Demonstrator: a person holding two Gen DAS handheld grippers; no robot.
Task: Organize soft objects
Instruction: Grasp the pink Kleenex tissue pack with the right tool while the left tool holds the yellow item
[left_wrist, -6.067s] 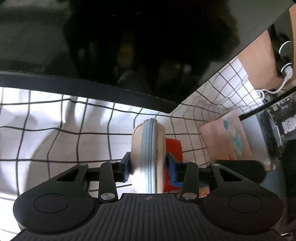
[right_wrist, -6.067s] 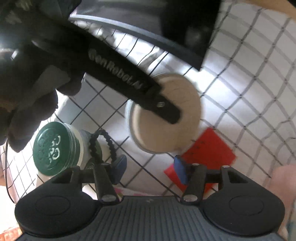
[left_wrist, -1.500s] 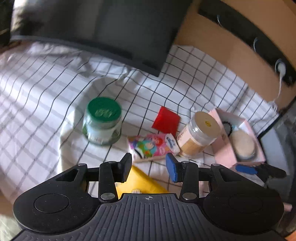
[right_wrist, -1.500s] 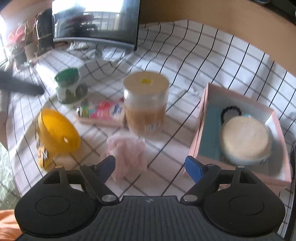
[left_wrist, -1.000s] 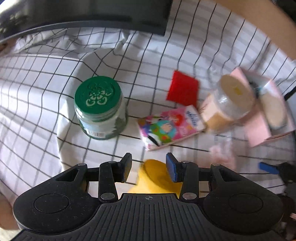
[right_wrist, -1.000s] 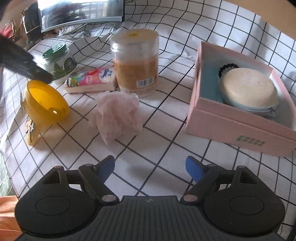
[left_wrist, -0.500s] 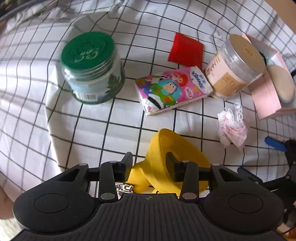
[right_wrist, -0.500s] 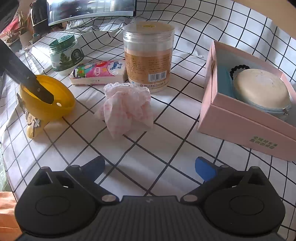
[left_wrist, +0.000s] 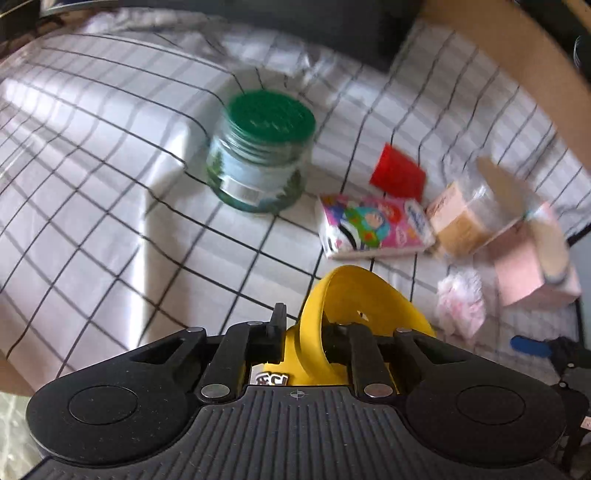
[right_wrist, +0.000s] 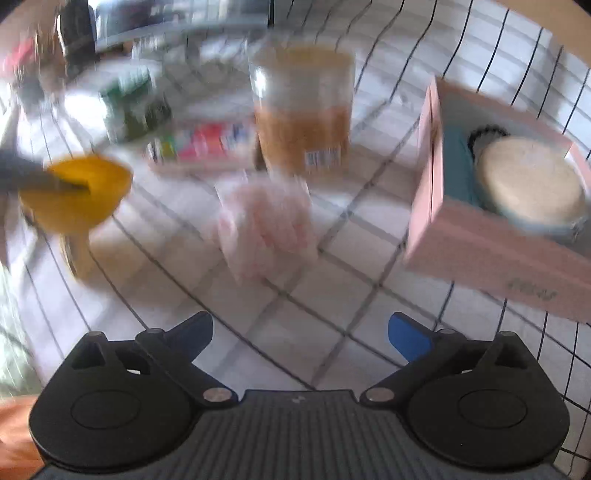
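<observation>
The yellow soft piece (left_wrist: 354, 306), a bowl-shaped thing with a small tag below it, is the object now in hand: the left gripper (left_wrist: 304, 341) has just been closing, and its fingers (left_wrist: 277, 328) pinch the near edge of the yellow rim between them. It sits at the near edge of the checked cloth on the table (left_wrist: 110, 206), in front of the tissue pack (left_wrist: 373, 227).

As far as the views show, the task looks partly done. The pink box (right_wrist: 476, 243) at the right already holds a round beige pouch (right_wrist: 532, 181), a teal item and a dark ring. Outside it are the yellow piece, the pink crumpled cloth (right_wrist: 264, 225), the tissue pack and the red square (left_wrist: 399, 173). The green-lidded jar (left_wrist: 264, 151) and the clear tub (right_wrist: 303, 107) are hard containers and probably stay put.

The right gripper (right_wrist: 299, 334) stands wide open and empty. The pink crumpled cloth lies ahead of its fingertips, centred between them but apart from them, so a forward reach would be needed before any closing.
</observation>
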